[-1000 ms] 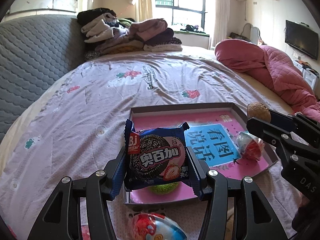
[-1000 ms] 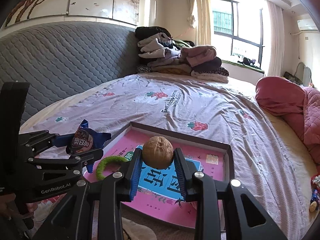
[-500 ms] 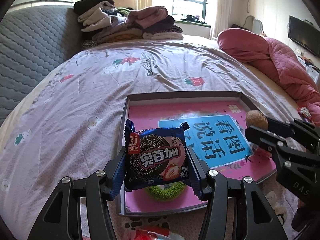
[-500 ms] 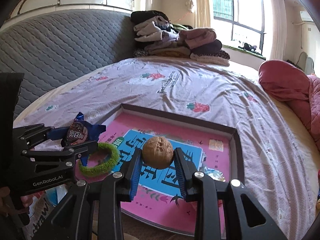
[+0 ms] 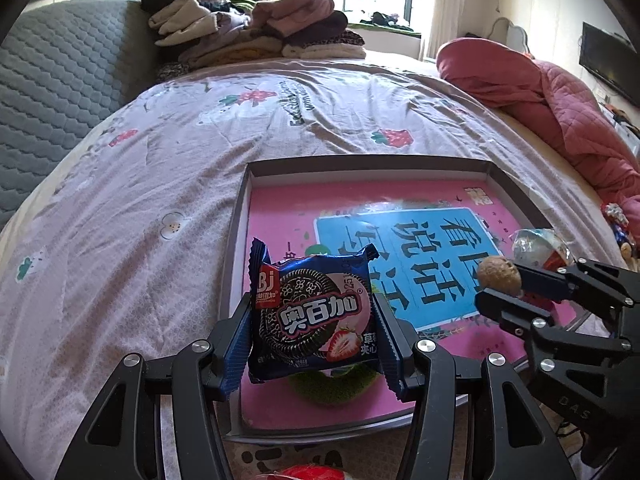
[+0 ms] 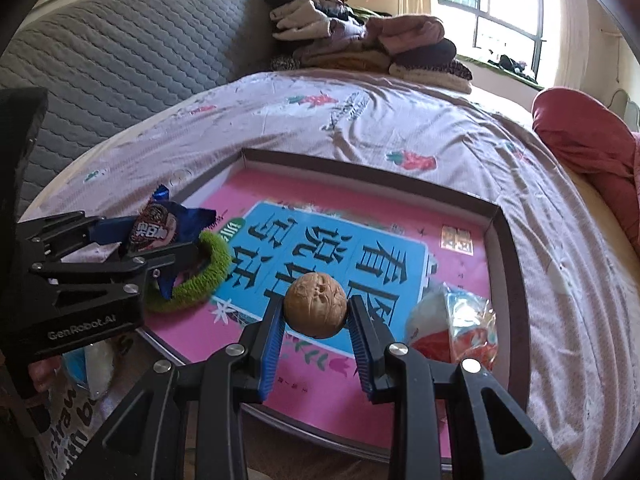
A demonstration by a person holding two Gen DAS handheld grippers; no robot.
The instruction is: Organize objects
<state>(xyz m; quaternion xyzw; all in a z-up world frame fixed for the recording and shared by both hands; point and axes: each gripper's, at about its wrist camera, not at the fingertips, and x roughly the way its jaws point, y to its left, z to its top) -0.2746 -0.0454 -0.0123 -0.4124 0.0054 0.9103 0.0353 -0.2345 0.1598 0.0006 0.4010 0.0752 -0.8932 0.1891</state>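
my left gripper [image 5: 314, 334] has its jaws clamped on a blue cookie packet [image 5: 314, 316], one pad pressing each side edge, so the packet stands upright between them with its printed face toward the camera. just beyond and below those jaws lies the shallow grey-rimmed box [image 5: 360, 168] with a pink and blue printed sheet on its floor. the packet hangs over the box's near-left corner. directly under the packet, partly hidden by it, a green fuzzy ring [image 5: 332, 386] lies on the pink floor.

my right gripper [image 6: 315, 320] has its jaws closed on a walnut [image 6: 315, 305], the two blue pads touching its left and right sides; the nut sits at the very tips. it hangs above the blue panel of the sheet, toward the near edge of the box [image 6: 500, 240]. just to the right of these jaws a clear-wrapped red and white sweet [image 6: 452, 322] lies inside the box, near its right wall. to the left, the other gripper [image 6: 156, 248] is seen from the side with the packet [image 6: 154, 230], and the green ring [image 6: 200, 276] lies beneath its tips.

the box rests on a bed [image 5: 140, 208] with a strawberry-print cover. far past the jaws a pile of folded clothes [image 5: 256, 28] sits by the grey quilted headboard [image 6: 120, 60].
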